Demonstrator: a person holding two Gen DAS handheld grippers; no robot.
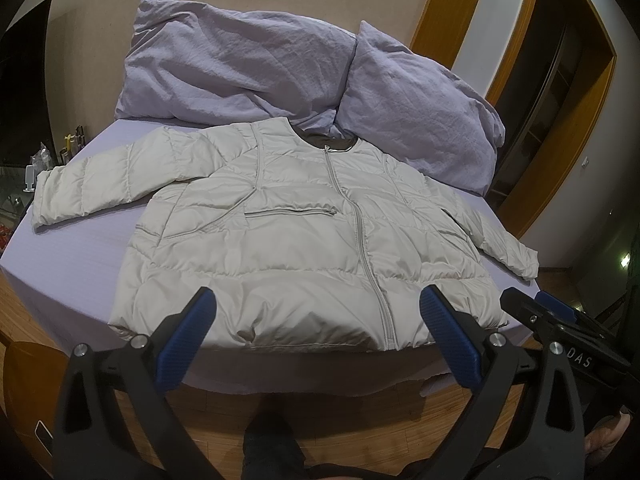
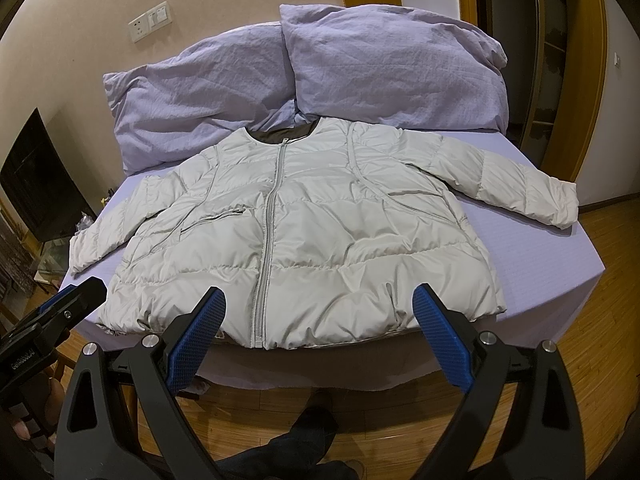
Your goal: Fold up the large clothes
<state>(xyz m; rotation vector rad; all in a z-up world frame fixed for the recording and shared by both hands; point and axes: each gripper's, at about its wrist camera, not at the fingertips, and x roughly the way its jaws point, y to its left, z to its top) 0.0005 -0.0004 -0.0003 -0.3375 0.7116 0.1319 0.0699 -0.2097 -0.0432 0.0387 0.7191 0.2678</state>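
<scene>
Presently on record: one pale grey quilted jacket (image 1: 288, 240), laid flat and front-up on a bed with a lilac sheet (image 1: 80, 264), zip closed along its centre, dark lining visible at the neckline, hem toward the near edge of the mattress and both sleeves spread outward, one to each side. A horizontal zipped pocket sits on the chest panel to the left of the zip as seen. Two lilac pillows (image 1: 240, 64) lean against the wall behind the collar, the right-hand one overlapping the jacket's shoulder area in the left wrist view. Left gripper (image 1: 318, 324): fingers spread wide, blue pads facing each other, nothing between them, poised in front of the hem and apart from the fabric. Right gripper (image 2: 318, 324): likewise wide open and empty, held before the hem to the right of the zip. Each tool shows at the other camera's edge. Surroundings: wooden plank floor (image 2: 360, 408), a white wall socket plate (image 2: 150, 20), wooden door frames (image 1: 448, 12) at right, and a person's dark-clad leg (image 2: 304, 440) below.
</scene>
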